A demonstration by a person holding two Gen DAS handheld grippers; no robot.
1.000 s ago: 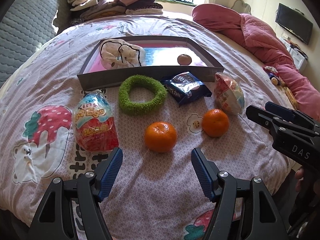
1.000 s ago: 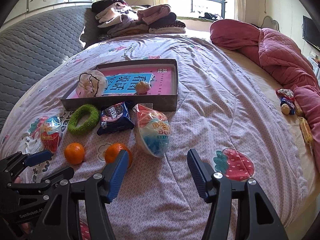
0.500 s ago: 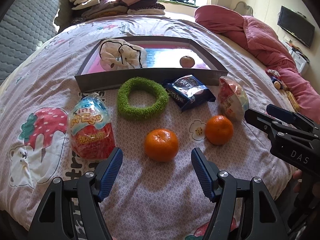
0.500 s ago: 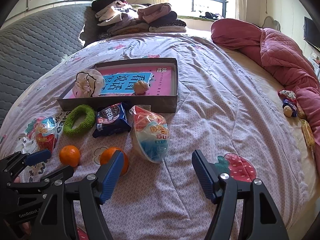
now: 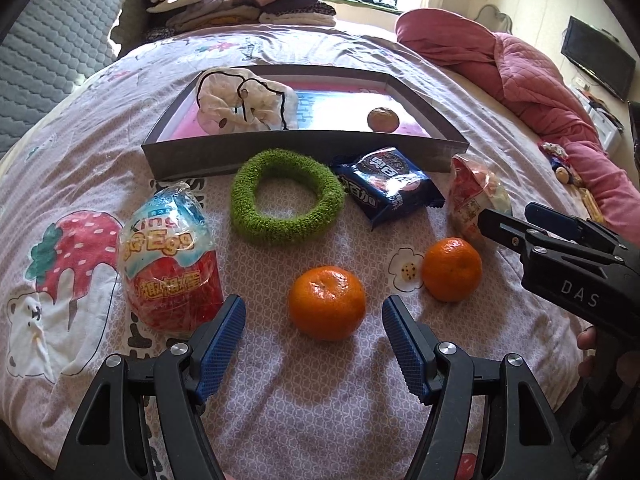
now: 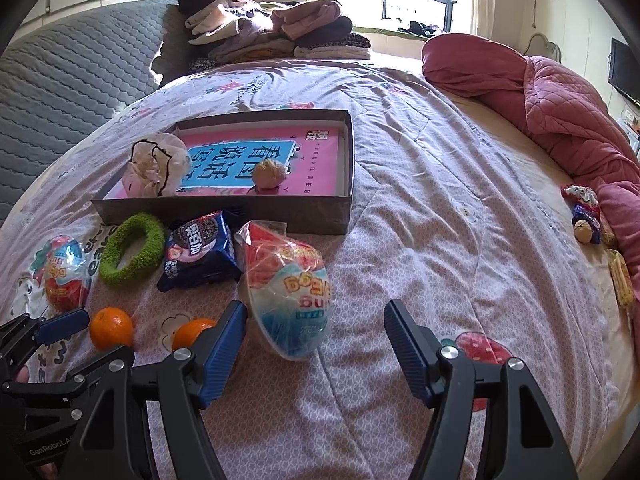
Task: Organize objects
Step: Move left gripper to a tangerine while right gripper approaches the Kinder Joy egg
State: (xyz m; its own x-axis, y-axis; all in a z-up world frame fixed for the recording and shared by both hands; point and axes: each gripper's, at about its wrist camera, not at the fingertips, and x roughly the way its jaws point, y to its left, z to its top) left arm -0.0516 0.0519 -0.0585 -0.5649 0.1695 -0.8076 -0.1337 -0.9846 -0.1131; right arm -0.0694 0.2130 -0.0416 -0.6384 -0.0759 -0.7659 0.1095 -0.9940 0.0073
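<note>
The bed carries everything, its patterned cover spread flat. A pink quilt is heaped along its right edge and one stack of folded clothes sits at the far edge, under the window.

One shallow grey box lies mid-bed. Inside it are a crumpled white cloth in the left part and one small brown ball toward the right.

Along the near wall of the box lie the loose things. Two wrapped toy eggs: a red and blue one at the left end of the row, and a second egg at the right end, near the box's right corner. One green ring lies just beside the box wall, and one dark blue snack packet lies to its right, one corner touching the wall. Two oranges sit nearer the bed's front edge: one orange and another orange to its right, well apart.

The left hand-held gripper is spread wide, empty, with the first orange just ahead between its blue pads. The right hand-held gripper is also wide and empty, the second egg lying between its fingers; its left finger hides part of the right-hand orange.

A few small oddments lie by the quilt at the right edge.
</note>
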